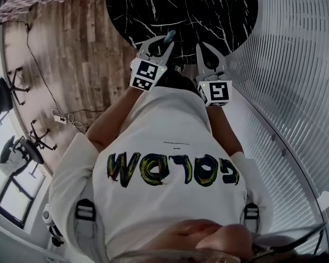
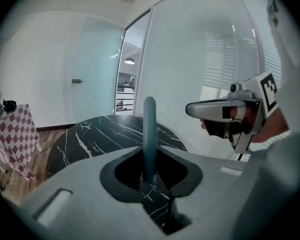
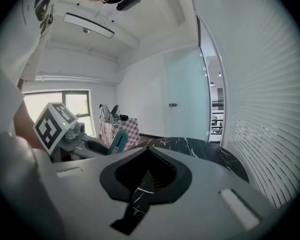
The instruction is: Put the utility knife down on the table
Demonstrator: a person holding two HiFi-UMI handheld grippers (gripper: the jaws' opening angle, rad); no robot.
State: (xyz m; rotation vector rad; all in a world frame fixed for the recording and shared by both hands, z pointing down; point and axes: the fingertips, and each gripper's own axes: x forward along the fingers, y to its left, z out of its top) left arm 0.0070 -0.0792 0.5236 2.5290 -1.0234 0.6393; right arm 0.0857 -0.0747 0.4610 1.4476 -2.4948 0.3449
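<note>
In the head view a person in a white T-shirt with dark painted lettering [image 1: 170, 147] fills the lower centre; both forearms reach toward the upper centre, where a round black marble-patterned table with white veins [image 1: 197, 10] lies; the left gripper [image 1: 160, 47], grey with a square-marker cube, sits at that table's lower edge, and a slim teal-handled utility knife [image 1: 169, 35] pokes out past its tips over the dark top; in the left gripper view the same knife [image 2: 149, 129] stands upright in the centre, clamped between the two grey jaws, its upper end rising against the pale wall, clear of the tabletop [image 2: 100, 134] that spreads behind it; so the knife is in the left gripper's grasp and not lying on the table; the right gripper [image 1: 206, 53] is just beside the left one, to its right in the head view, and appears at the right edge of the left gripper view; in the right gripper view its jaws [image 3: 148, 150] are pressed together at the tips with nothing between them, the marble top [image 3: 200, 146] showing beyond; a brown wooden plank floor [image 1: 71, 43] takes the upper left of the head view; a white slatted wall [image 1: 296, 64] curves down the right side; a red-and-white chequered cloth-covered stand [image 2: 17, 129] sits at the left edge of the left gripper view.
</note>
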